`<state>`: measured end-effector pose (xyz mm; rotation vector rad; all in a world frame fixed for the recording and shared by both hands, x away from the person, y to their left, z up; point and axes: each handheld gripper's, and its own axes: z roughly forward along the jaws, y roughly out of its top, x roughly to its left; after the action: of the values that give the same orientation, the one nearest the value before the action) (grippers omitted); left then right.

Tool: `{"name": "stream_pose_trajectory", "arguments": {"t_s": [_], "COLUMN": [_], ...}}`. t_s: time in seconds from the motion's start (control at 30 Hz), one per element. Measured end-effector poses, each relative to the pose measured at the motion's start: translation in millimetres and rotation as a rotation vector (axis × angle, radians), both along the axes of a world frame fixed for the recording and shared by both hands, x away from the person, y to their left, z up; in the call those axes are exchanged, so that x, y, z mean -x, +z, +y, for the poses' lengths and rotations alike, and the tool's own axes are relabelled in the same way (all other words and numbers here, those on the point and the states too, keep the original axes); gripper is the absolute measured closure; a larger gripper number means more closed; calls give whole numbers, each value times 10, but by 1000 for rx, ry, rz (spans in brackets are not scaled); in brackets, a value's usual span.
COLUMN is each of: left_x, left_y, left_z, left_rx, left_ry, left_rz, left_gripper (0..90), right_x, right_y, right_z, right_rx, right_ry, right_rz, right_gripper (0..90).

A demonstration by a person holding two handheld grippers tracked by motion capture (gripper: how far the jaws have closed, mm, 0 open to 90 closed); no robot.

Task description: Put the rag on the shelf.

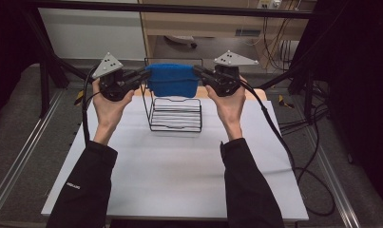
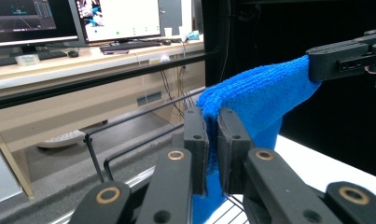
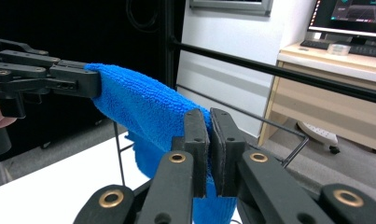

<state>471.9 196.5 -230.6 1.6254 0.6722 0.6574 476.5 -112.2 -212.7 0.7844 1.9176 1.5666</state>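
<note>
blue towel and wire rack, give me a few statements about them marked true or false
1. Each hand-held gripper, the left hand-held gripper and the right hand-held gripper, is shut on an end of the blue towel. True.
2. The towel lies flat on the white table. False: it is held up above the black wire rack.
3. The rack stands on the table between the person's hands. True.
4. The towel is red. False: it is blue.

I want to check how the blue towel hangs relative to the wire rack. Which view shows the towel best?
The high view: the whole blue towel is stretched between both hand-held grippers above the wire rack. The left gripper view and the right gripper view each show one pinched end and the span toward the other gripper.
</note>
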Motion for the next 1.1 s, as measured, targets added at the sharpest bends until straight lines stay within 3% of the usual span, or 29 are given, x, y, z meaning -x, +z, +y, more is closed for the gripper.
{"name": "stream_pose_trajectory", "arguments": {"t_s": [0.33,0.67,0.8,0.9,1.0,1.1], "left_x": [44,37,69,114,157,172], "left_y": [-97,-208,-170,-89,4,61], "left_z": [10,32,69,101,121,106], "left_rx": [-58,-79,-65,-24,19,23], "left_ry": [-3,-17,-13,-13,-18,-17], "left_rz": [46,96,119,126,123,128], "left_gripper": [821,797,723,661,654,663], "right_x": [69,38,31,28,22,17], "right_y": [-90,-247,-274,-277,-286,-310], "right_z": [7,11,25,31,40,64], "right_rx": [43,58,73,72,74,86], "right_ry": [29,49,48,50,52,52], "right_rz": [50,99,100,101,101,104], "right_gripper": [862,860,859,859,858,857]}}
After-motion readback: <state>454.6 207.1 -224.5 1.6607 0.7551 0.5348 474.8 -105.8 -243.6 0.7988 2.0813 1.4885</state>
